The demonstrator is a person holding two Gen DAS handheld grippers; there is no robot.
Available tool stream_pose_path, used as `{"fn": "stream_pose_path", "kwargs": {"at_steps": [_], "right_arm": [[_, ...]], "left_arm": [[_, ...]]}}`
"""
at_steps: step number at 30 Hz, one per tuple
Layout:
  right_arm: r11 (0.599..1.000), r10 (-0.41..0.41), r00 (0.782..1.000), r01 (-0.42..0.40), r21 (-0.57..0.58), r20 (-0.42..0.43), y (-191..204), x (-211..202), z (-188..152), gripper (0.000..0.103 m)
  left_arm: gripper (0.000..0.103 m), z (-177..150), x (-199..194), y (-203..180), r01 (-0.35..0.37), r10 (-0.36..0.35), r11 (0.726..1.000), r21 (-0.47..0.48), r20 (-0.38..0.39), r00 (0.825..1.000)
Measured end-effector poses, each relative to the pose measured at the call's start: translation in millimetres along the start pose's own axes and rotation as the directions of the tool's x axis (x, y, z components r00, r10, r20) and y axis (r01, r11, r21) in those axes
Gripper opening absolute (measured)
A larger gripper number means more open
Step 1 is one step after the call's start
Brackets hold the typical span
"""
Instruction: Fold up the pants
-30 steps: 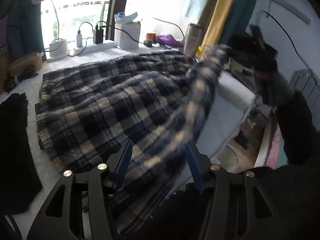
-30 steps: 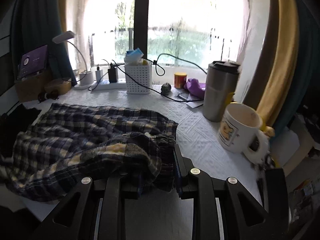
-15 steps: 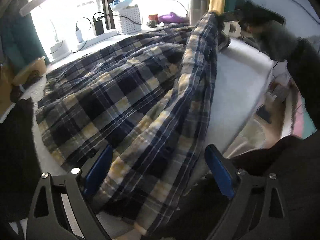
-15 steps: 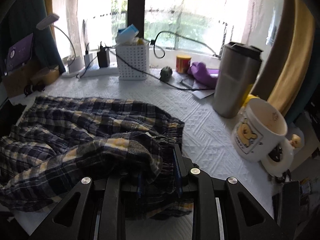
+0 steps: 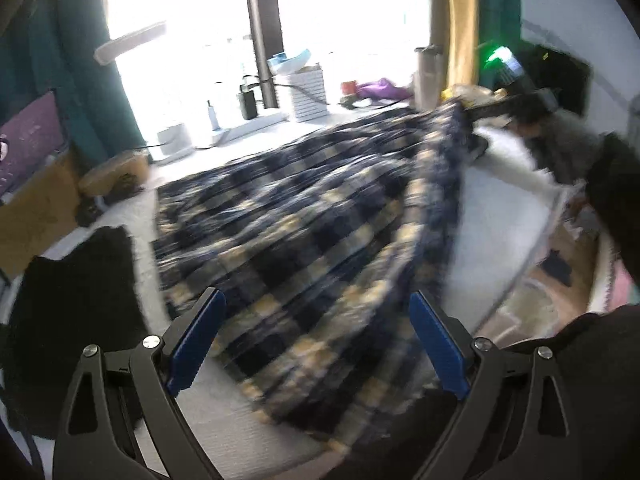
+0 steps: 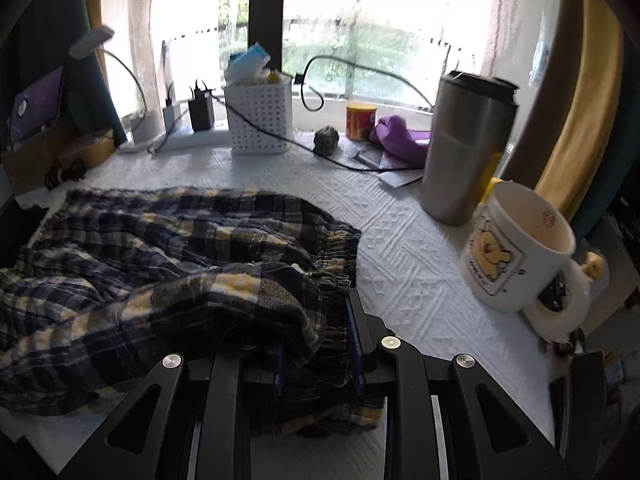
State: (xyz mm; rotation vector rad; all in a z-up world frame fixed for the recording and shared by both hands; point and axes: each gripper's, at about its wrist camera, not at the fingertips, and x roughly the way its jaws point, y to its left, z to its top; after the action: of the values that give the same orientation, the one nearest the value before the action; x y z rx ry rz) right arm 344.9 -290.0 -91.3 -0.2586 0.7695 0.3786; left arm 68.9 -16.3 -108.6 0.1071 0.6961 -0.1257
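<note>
The dark blue and yellow plaid pants [image 5: 304, 216] lie spread over the white textured table [image 5: 496, 216], blurred by motion in the left wrist view. My left gripper [image 5: 316, 332] is open above the near leg end, holding nothing. In the right wrist view the pants [image 6: 172, 256] are bunched, with the elastic waistband [image 6: 340, 248] toward the right. My right gripper [image 6: 316, 344] is shut on the waistband end, blue pads pinching the cloth.
A white bear mug [image 6: 516, 248] and steel tumbler [image 6: 464, 144] stand right of the pants. A white basket [image 6: 260, 116], chargers, a cable, a lamp [image 6: 92, 40] and a purple cloth [image 6: 400, 136] line the window side. A black garment [image 5: 68, 296] lies at the left.
My left gripper has opened wide and let go of the pant leg, then pulled back and up. My right gripper kept its hold and moved slightly forward toward the mug.
</note>
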Motion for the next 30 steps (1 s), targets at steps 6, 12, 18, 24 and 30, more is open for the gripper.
{"fn": "stream_pose_path", "kwargs": {"at_steps": [6, 12, 18, 24, 30], "right_arm": [[1.000, -0.030, 0.999, 0.030, 0.009, 0.033, -7.8, 7.1, 5.8, 0.071], [0.999, -0.044, 0.997, 0.043, 0.017, 0.069, -20.2, -8.3, 3.5, 0.073], [0.999, -0.041, 0.994, 0.042, -0.006, 0.101, -20.8, -28.3, -14.5, 0.073], [0.997, -0.060, 0.990, 0.066, -0.045, 0.124, -21.3, -45.5, -26.0, 0.073], [0.996, -0.068, 0.991, 0.074, -0.050, 0.114, -29.4, -42.2, -31.6, 0.073]], "left_arm": [[0.084, 5.1, 4.3, -15.6, 0.124, -0.124, 0.992, 0.011, -0.008, 0.992], [0.067, 1.6, 9.5, -20.7, 0.132, -0.131, 0.991, 0.009, -0.055, 0.990], [0.067, -3.0, 2.5, -31.0, 0.209, -0.207, 0.977, 0.038, -0.057, 0.977], [0.069, -17.6, 40.8, -30.8, 0.123, -0.111, 0.991, 0.057, -0.177, 0.978], [0.065, -15.7, 40.4, -30.7, 0.123, -0.108, 0.988, 0.097, -0.138, 0.984]]}}
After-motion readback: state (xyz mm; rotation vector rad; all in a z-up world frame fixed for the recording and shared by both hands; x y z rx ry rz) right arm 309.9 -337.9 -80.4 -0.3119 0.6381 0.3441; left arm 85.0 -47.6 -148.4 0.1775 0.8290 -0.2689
